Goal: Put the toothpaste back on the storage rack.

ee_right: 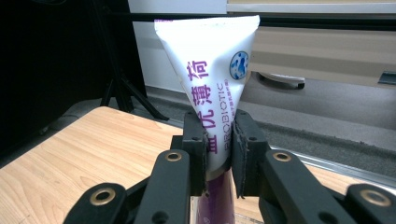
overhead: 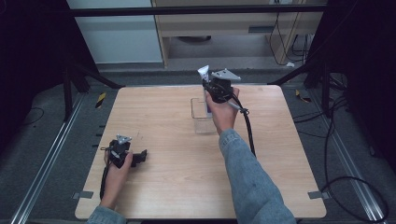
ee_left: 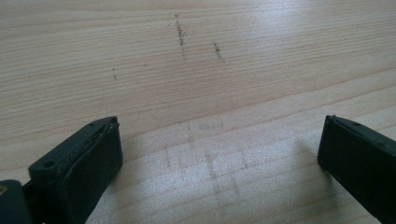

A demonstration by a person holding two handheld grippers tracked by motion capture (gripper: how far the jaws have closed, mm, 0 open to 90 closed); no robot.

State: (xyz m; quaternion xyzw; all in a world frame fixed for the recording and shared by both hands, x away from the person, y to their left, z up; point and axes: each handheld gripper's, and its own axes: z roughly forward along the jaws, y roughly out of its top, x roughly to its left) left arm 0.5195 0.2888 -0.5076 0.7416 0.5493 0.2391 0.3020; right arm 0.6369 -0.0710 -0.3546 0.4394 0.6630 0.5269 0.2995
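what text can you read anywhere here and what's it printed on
"PROBIOTIC" in purple, running along the white tube clamped in the right hand-held gripper.
"薄荷" in large purple characters beside it, same tube.
Further characters and a smaller line of print on the tube: partly hidden or too small to read.

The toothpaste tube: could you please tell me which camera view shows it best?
The right gripper view: the toothpaste tube stands close up, its PROBIOTIC print readable, clamped in the right gripper. The high view shows just its small white crimped end above the hand. The left gripper view shows bare table.
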